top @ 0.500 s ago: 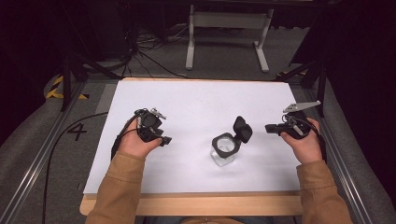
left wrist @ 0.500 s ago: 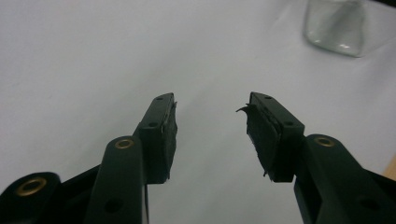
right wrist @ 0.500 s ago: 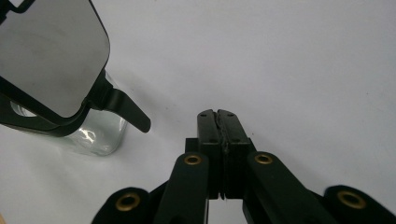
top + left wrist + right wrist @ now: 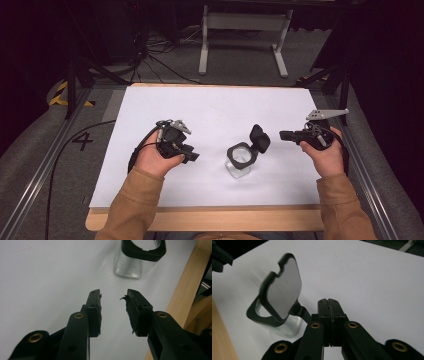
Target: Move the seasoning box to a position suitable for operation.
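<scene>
Jar (image 4: 241,161) dead centre on the white desk (image 4: 210,107), and we have it standing upright between our two hands with its black hinged lid (image 4: 260,138) flipped open and tilted up toward the right side. Our left tool (image 4: 191,156) sits just beside it with the jaws apart and nothing between them, nose pointed at the glass. Our right tool (image 4: 284,135) has its jaws pressed together on nothing, tip near the raised lid but not touching it. Here's the worry as we read it: that glass looks light and empty, so a nudge on the lid from the right could tip or skate the whole jar across the smooth sheet unless the left has it braced. And if we pinch the slick glass wall too low or off-centre, it may twist out. The wooden edge (image 4: 200,220) is not far behind it.
</scene>
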The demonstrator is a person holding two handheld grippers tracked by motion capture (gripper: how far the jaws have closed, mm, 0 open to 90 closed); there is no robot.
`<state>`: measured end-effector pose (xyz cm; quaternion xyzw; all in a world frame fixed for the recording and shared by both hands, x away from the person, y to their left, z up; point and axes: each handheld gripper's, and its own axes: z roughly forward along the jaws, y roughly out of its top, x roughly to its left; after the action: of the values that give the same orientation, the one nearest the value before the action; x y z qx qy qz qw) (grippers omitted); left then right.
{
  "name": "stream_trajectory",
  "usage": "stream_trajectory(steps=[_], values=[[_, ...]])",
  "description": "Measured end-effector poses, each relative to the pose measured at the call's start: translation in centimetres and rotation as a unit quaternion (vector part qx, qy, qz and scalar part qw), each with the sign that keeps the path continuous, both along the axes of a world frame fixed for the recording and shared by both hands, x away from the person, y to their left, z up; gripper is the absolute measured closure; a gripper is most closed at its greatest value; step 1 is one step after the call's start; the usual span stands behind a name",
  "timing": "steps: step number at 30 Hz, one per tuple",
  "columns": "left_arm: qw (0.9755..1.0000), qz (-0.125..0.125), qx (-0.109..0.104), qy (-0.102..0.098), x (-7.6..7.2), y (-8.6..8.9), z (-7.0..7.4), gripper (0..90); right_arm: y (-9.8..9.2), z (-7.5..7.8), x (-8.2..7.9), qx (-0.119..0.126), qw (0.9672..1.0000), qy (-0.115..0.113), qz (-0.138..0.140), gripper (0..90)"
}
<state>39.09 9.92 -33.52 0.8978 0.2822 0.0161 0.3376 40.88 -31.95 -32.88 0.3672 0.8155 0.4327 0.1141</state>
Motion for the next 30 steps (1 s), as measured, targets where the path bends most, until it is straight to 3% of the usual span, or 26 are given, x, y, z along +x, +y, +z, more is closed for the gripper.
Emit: stream_trajectory(steps=[3, 8, 10, 15, 22, 30], values=[[0.9999, -0.002, -0.015, 0.0, -0.2, -0.7, -0.2, 76.4, 1.0, 0.6, -0.5, 0.001, 0.9998, -0.016, 0.01, 89.9], [0.9996, -0.021, -0.019, -0.005, -0.3, -2.6, -1.1, 89.7, 1.7, 0.9, -0.9, 0.001, 0.9996, -0.022, 0.015, 90.0], [0.9994, -0.029, -0.018, -0.009, -0.4, -3.4, -1.5, 90.0, 1.8, 1.0, -1.0, 0.004, 0.9996, -0.023, 0.018, 89.9], [0.9978, -0.052, -0.041, -0.003, -0.8, -5.5, -2.6, 90.0, 2.3, 1.2, -1.3, 0.002, 0.9994, -0.029, 0.02, 89.9], [0.9962, -0.082, -0.03, 0.002, -1.4, -8.3, -4.4, 90.0, 3.0, 1.5, -1.7, 0.0, 0.9989, -0.037, 0.029, 89.9], [0.9961, -0.082, -0.032, -0.004, -1.4, -8.9, -4.8, 90.0, 3.7, 1.4, -2.1, 0.0, 0.9984, -0.045, 0.035, 89.9]])
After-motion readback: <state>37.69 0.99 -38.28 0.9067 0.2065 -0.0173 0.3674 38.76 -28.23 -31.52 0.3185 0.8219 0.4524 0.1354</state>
